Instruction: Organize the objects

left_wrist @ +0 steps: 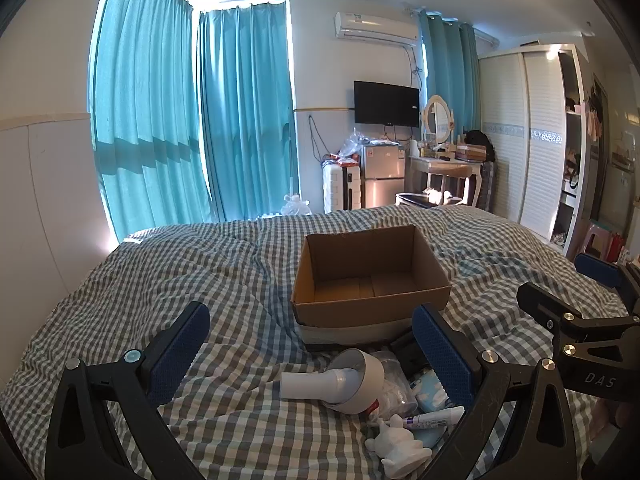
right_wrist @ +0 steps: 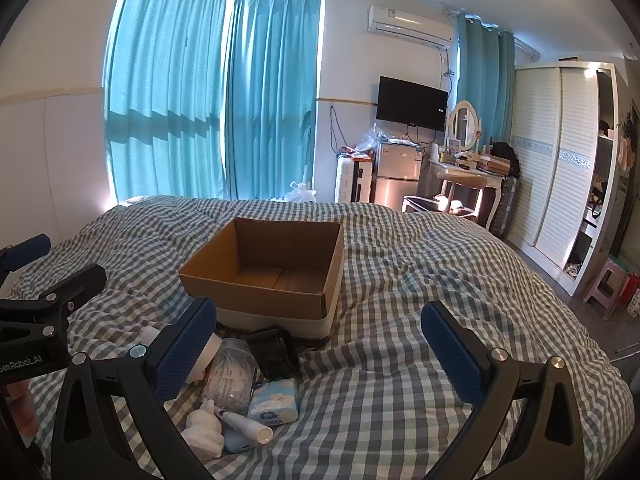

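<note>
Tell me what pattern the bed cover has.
Grey-and-white checks on the bed cover; the right wrist view shows it best.

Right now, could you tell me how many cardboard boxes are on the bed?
1. The open cardboard box sits on the checked bedspread, just beyond the pile of small items. It looks empty; another box could be hidden out of view.

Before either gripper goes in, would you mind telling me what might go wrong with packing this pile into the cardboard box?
1. The items lie heaped and touching: the clear jar of cotton swabs leans against the tissue pack, so grabbing one may drag another.
2. The white figurine and the tube sit partly behind the left gripper, hard to see.
3. The cardboard box rests on a soft, wrinkled checked duvet and may tip.
</note>
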`<state>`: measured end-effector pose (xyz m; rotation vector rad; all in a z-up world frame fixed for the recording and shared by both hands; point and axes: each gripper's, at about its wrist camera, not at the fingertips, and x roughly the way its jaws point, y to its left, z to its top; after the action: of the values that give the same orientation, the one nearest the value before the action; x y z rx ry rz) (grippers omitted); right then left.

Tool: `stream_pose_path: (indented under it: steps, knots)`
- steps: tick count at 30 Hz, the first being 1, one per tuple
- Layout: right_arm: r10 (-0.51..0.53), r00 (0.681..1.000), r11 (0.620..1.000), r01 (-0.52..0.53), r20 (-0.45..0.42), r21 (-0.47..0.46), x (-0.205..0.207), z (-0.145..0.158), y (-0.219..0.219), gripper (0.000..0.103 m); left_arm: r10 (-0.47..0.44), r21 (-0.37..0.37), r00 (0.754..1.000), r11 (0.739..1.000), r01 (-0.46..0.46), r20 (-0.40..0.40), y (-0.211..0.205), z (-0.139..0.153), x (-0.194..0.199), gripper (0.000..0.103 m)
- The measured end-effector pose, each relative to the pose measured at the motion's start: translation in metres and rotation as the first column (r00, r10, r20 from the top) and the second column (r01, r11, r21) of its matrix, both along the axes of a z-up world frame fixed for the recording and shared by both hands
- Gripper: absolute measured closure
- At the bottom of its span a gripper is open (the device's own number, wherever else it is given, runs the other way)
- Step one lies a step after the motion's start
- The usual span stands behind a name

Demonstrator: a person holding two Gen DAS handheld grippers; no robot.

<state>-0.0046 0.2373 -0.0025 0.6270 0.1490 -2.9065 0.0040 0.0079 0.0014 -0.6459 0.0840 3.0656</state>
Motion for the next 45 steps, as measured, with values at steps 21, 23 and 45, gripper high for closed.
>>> stream_pose_path:
  steps: [21,23,45]
  knots:
    - [0.008,1.000,1.000,-0.008,0.007,0.004,0.0019,-0.0024,-0.0028,0.000,0.015,-0.011,1.000,1.000,-0.015,-0.002,0.0010,-0.0007,0.0020,0.000]
    - [0.009,1.000,1.000,-0.009,0.007,0.004,0.0019,-0.0024,-0.0029,0.000,0.017,-0.012,1.000,1.000,-0.017,-0.003,0.0007,-0.0005,0.0019,0.000]
    - [0.017,1.000,1.000,-0.017,0.010,0.004,0.0021,-0.0025,-0.0063,0.000,0.037,-0.048,0.999,0.998,-0.037,-0.014,0.0032,0.0020,0.0042,0.000]
